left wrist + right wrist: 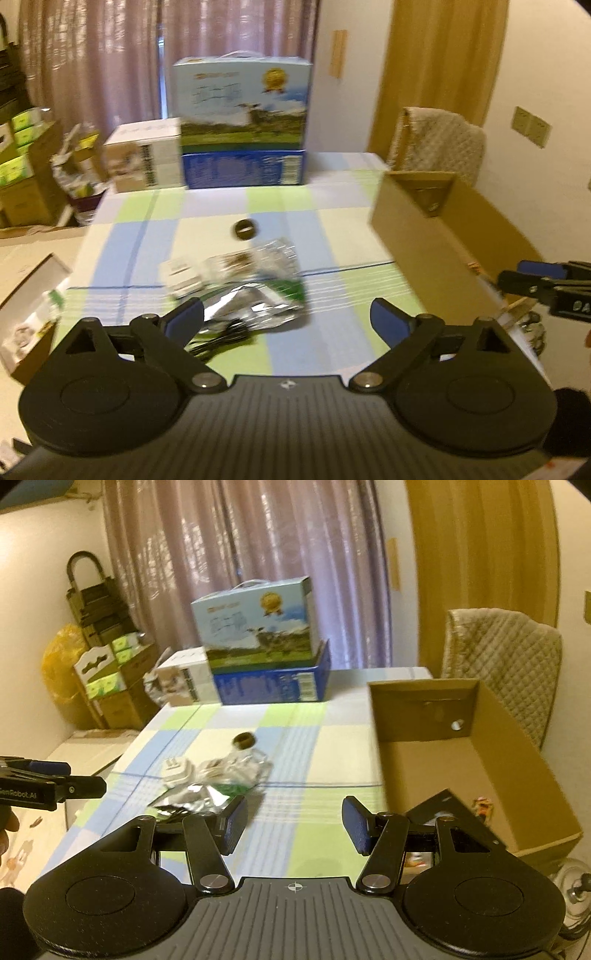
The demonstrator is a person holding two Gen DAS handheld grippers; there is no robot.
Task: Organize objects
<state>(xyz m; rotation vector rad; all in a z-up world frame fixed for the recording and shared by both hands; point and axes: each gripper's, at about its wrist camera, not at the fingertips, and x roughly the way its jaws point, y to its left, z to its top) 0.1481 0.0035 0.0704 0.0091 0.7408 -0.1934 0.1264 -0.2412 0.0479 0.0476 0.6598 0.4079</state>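
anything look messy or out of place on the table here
Yes. A loose heap lies mid-table instead of in the open cardboard box: a crumpled silver foil bag, a white charger plug, a clear packet and a small dark round item. Both grippers are open and hold nothing.

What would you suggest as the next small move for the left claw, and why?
Probably lower the left claw onto the silver foil pouch: its jaws stand open and empty just above it, the pouch lies loose on the table, and the cardboard box waits open to the right.
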